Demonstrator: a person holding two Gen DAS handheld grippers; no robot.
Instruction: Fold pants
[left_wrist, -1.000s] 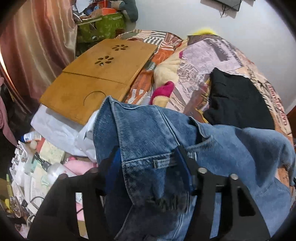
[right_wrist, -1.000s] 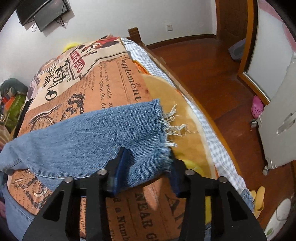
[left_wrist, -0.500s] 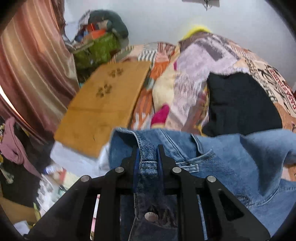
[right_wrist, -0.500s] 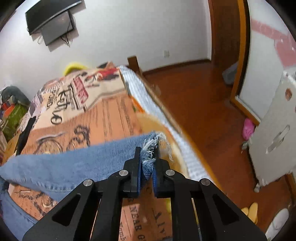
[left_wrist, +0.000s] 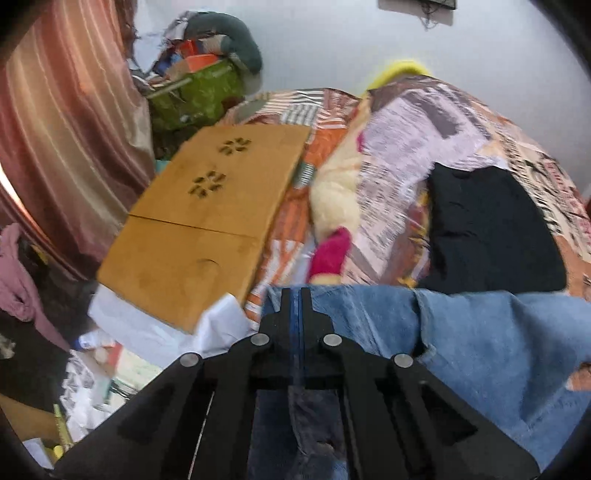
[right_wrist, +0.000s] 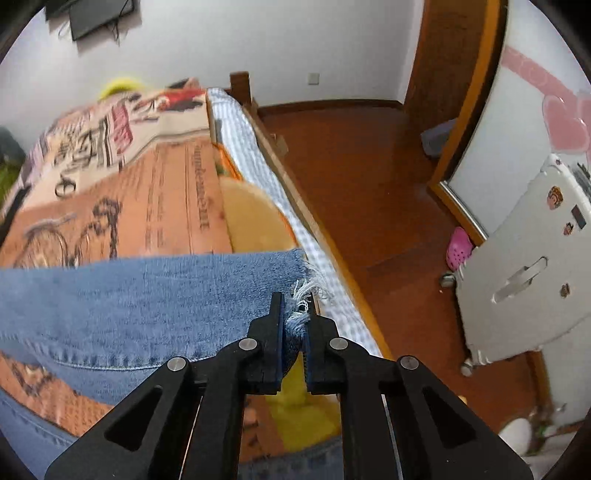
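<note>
Pants (left_wrist: 480, 332) gripped at both ends: left tool (left_wrist: 296, 299) clamps waistband, right tool (right_wrist: 294, 306) clamps frayed hem; folding barely begun.

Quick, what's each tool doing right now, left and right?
Left tool: shut on the jeans at the waist end.
Right tool: shut on their frayed hem.

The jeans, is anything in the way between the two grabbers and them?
No. Both already pinch the jeans: the left gripper is shut on the waist end, and the right gripper is shut on the frayed hem. Nothing sits between the pads and the denim.
</note>
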